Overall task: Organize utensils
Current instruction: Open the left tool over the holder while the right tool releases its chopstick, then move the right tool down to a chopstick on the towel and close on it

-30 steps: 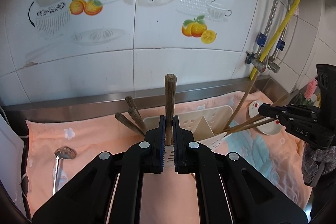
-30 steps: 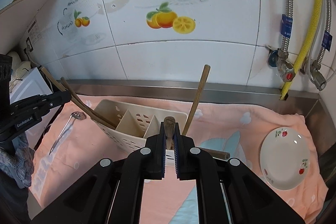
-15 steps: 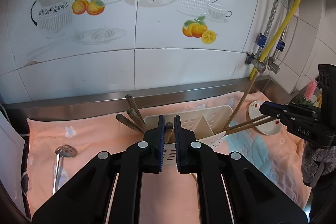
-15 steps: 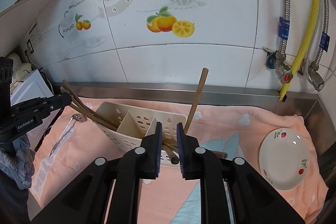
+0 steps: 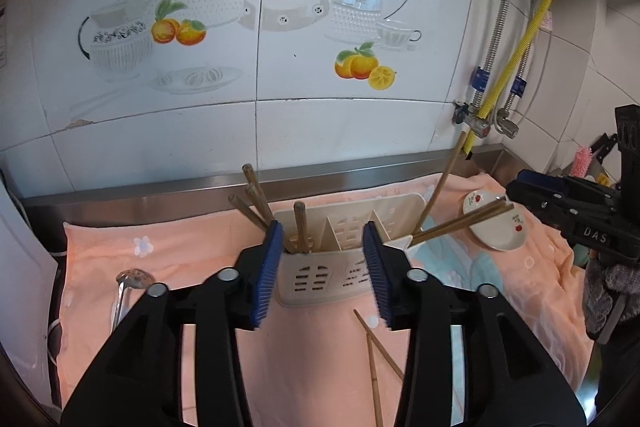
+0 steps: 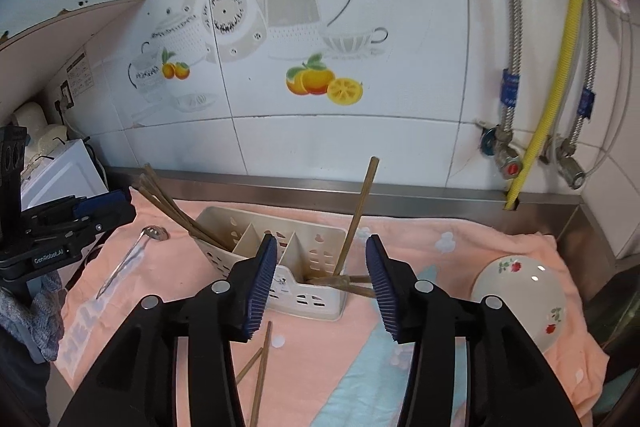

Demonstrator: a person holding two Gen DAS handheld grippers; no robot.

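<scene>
On the peach towel (image 5: 168, 239), a slotted spoon (image 5: 130, 277) lies loose at the far left, and just right of it the left gripper (image 5: 322, 269) is opening its jaws with nothing between them, above the cream caddy (image 5: 320, 277). Two chopsticks (image 5: 376, 359) lie loose in front of the caddy. The right gripper (image 6: 322, 281) is likewise opening on nothing over the caddy's right end, where leaning handles (image 6: 352, 281) look likely to tip it if a finger catches them.

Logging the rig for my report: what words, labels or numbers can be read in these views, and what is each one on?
"DAS": white letters on the right gripper, seen in the left wrist view.
"GenRobot.AI": white letters on the left gripper, seen in the right wrist view.
Wall notice: print too small to read.
Blue tags on the hoses: nothing legible.
Large pale letters on the towel: unclear.
</scene>
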